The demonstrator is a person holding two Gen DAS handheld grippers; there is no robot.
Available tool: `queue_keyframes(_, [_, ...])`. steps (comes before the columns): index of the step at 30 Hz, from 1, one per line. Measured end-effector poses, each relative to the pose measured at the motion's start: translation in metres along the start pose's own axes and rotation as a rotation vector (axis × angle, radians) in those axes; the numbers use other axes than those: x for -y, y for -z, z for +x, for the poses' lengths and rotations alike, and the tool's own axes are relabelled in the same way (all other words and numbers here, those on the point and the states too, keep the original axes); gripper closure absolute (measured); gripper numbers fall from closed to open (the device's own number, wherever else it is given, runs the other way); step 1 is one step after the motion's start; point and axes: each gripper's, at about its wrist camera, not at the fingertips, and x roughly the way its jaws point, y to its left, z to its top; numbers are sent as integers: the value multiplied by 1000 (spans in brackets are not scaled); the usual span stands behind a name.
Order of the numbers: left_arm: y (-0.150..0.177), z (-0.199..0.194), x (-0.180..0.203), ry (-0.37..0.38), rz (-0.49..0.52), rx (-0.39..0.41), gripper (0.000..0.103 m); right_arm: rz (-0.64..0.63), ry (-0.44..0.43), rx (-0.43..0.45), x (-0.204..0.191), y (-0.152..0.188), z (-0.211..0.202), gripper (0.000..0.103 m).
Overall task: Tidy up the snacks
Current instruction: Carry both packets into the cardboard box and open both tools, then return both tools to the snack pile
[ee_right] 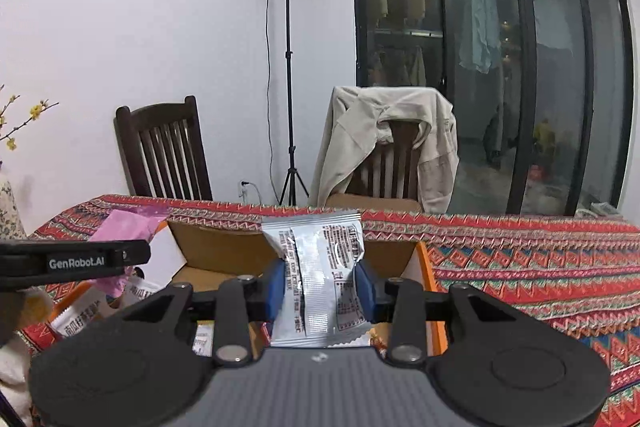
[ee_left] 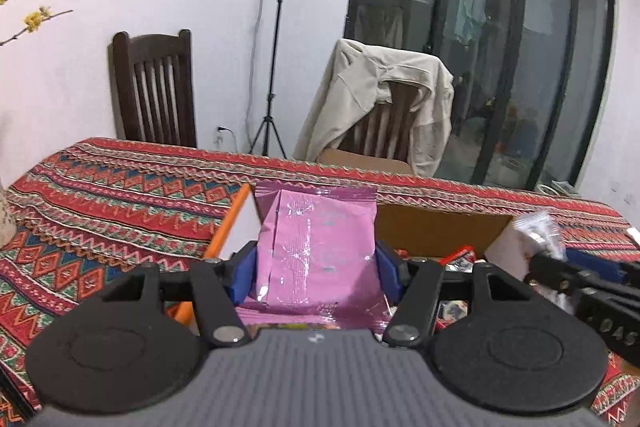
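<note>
Here both grippers are full: the left gripper [ee_left: 316, 267] clamps a pink packet [ee_left: 316, 243], the right gripper [ee_right: 322, 287] a silver packet [ee_right: 320, 267]. Both slick packets may slip out above the box [ee_right: 224, 247].

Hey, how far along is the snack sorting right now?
Midway, it seems. Some packets already lie in the cardboard box. In hand: the left gripper clamps a pink packet, the right gripper a silver packet, both over the box. Left: dropping both in.

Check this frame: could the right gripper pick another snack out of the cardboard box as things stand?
Probably not. The right gripper is shut on a silver packet, so its jaws are full. The cardboard box lies open just beyond it, with nothing else blocking.
</note>
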Motion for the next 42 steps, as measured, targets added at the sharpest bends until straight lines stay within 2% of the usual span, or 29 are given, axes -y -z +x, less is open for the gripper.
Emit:
queue_keyframes(3, [1, -3, 2, 16, 3, 3, 37, 5, -21, -23, 0, 4, 5, 61])
queue_keyframes(5, [3, -7, 2, 27, -2, 24, 16, 1, -23, -25, -1, 6, 6, 55])
queue_keyframes(7, [2, -12, 1, 16, -15, 49, 0, 11, -23, -34, 0, 7, 6, 30])
queue_keyframes(8, [2, -14, 1, 6, -24, 63, 0, 17, -22, -31, 1, 7, 6, 9])
queue_keyframes(9, [1, -15, 1, 1, -26, 63, 0, 23, -19, -27, 3, 8, 5, 0])
queue_keyframes(15, [0, -10, 0, -4, -34, 35, 0, 43, 14, -47, 8, 10, 9, 0])
queue_keyframes(28, [-3, -17, 1, -13, -39, 49, 0, 55, 25, -43, 10, 9, 5, 0])
queue_keyframes(38, [-20, -61, -2, 13, -88, 109, 0, 35, 26, 15, 8, -3, -41, 0])
queue_keyframes(42, [-21, -72, -4, 28, -99, 86, 0, 13, 32, 18, 12, 2, -61, 0])
